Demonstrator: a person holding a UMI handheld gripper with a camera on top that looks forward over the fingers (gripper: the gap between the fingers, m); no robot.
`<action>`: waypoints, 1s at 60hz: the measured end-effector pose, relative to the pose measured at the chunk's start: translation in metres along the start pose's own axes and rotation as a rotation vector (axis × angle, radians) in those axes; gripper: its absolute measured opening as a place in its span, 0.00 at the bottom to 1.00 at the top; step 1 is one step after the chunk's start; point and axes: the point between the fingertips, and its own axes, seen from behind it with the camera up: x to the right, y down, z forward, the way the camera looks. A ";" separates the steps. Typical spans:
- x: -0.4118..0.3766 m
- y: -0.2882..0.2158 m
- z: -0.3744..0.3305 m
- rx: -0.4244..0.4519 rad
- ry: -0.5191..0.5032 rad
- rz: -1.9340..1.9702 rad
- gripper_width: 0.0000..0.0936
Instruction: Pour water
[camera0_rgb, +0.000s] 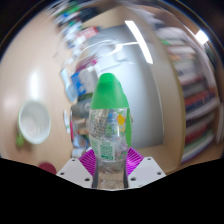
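A clear plastic bottle (108, 135) with a green cap (109, 92) and a green-and-white label stands upright between my fingers. My gripper (110, 158) is shut on the bottle: both purple pads (90, 157) press on its lower body. The bottle looks lifted, its base hidden down between the fingers. A white bowl (33, 120) lies to the left of the bottle, beyond the fingers, on a pale surface.
Behind the bottle the view is blurred: shelves with many coloured items (192, 90) run along the right, and a ceiling light strip (138, 40) shows above. A pink thing (45, 165) lies near the left finger.
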 end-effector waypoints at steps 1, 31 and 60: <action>0.004 -0.004 -0.001 0.016 0.002 0.087 0.37; -0.084 0.080 -0.008 0.164 -0.067 1.366 0.42; -0.127 0.088 -0.003 0.191 -0.111 1.356 0.48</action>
